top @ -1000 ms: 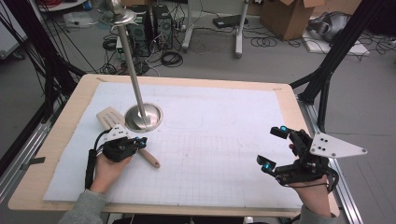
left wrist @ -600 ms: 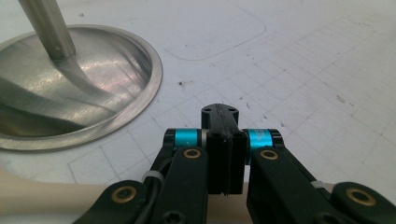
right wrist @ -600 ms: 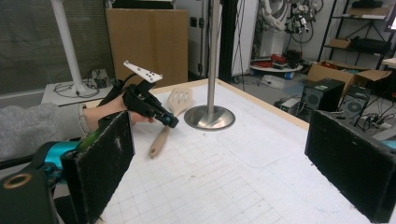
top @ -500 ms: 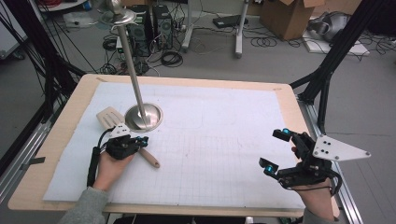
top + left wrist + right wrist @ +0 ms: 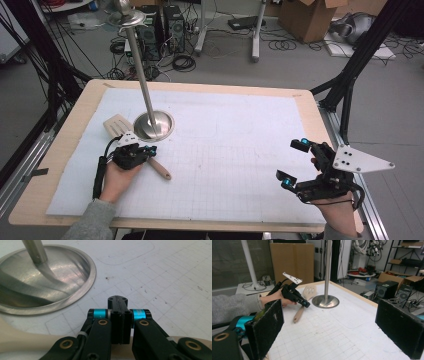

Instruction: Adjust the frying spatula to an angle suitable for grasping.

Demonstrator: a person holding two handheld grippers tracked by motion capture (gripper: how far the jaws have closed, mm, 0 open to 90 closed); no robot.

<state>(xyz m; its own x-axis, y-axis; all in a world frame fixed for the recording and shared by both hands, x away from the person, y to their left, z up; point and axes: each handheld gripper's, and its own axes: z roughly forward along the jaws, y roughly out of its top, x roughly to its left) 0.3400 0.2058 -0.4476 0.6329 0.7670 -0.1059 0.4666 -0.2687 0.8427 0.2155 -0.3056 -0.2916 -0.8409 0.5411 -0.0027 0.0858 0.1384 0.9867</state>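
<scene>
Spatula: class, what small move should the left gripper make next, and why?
Probably open the left gripper and lower it around the spatula handle: its jaws are shut with nothing between them, poised right over that handle beside the stand base.

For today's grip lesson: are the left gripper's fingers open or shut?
Shut: the left gripper has its fingers pressed together above the wooden spatula, nothing between them.

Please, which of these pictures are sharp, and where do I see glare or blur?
High view: even light, slightly soft, no hard shadows on the white mat. Left gripper view: the metal stand base shows bright streaks of glare, and the near left gripper is a little blurred. Right gripper view: the right gripper pads at the bottom are out of focus; the wooden spatula farther off is clearer.
</scene>
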